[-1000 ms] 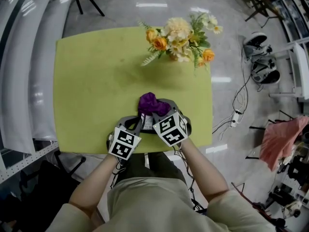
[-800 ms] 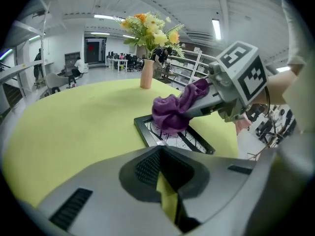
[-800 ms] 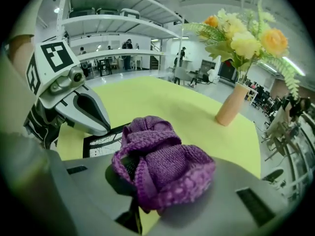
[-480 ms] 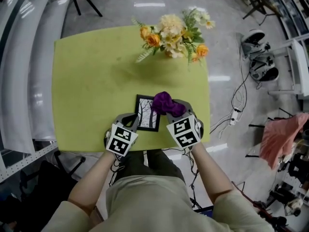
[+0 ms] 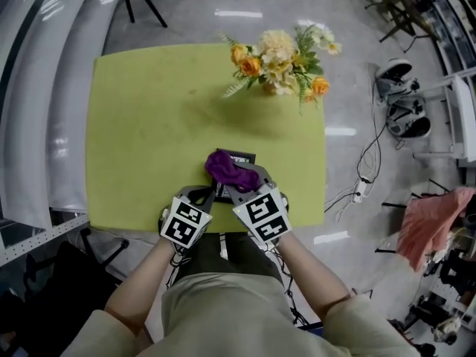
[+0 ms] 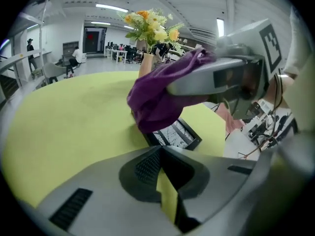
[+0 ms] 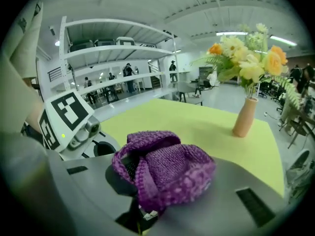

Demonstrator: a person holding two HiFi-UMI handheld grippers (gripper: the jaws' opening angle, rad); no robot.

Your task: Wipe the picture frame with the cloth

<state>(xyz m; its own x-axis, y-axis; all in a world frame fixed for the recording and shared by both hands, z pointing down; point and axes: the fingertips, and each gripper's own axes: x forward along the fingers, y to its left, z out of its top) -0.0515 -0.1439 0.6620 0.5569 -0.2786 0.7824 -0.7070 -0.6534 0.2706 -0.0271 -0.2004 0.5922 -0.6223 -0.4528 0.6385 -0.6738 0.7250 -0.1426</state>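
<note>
**Wiping stroke, frame unbraced.** Right gripper [image 5: 239,186] clamped on the bunched purple cloth [image 5: 229,169], which rests on the picture frame [image 6: 178,134]; frame flat on the table [image 5: 141,125] near its 6 o'clock edge; flowers [image 5: 279,62] well apart at 1 o'clock; left gripper [image 6: 160,154] at the frame's 8 o'clock, tips drawn together on nothing. Likely hazard: nothing pins the frame, so a stroke toward 6 o'clock may drag it over the edge; the wad may also skid off its face.

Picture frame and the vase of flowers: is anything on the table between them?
Nothing: the head view shows bare table between the picture frame and the flowers. The cloth covers only the frame's near side.
</note>
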